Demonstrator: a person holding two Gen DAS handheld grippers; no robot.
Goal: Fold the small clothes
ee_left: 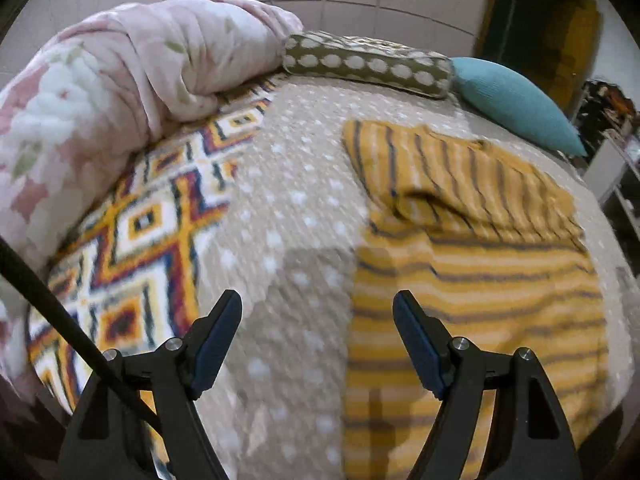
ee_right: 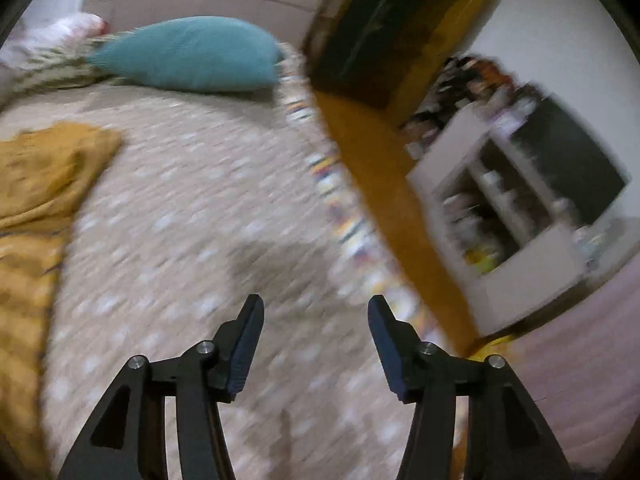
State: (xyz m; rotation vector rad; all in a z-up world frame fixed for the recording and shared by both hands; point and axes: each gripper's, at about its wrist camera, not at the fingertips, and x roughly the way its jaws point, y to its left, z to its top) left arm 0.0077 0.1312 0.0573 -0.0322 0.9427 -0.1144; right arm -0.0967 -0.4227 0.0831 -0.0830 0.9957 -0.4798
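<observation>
A yellow striped garment (ee_left: 472, 264) lies on the beige dotted bedspread (ee_left: 288, 208), partly folded, with one part turned over its upper half. My left gripper (ee_left: 318, 304) hovers open above the bedspread just left of the garment's left edge, its right finger over the stripes, nothing between the fingers. In the right wrist view the same garment (ee_right: 36, 200) shows at the far left. My right gripper (ee_right: 316, 308) is open over bare bedspread (ee_right: 192, 216) near the bed's right edge, well right of the garment and holding nothing.
A pink floral duvet (ee_left: 100, 92) is heaped at the back left over a bright geometric blanket (ee_left: 132, 240). A dotted bolster (ee_left: 368, 64) and a teal pillow (ee_left: 516, 104) lie along the head of the bed. Right of the bed stands a white shelf unit (ee_right: 508, 216).
</observation>
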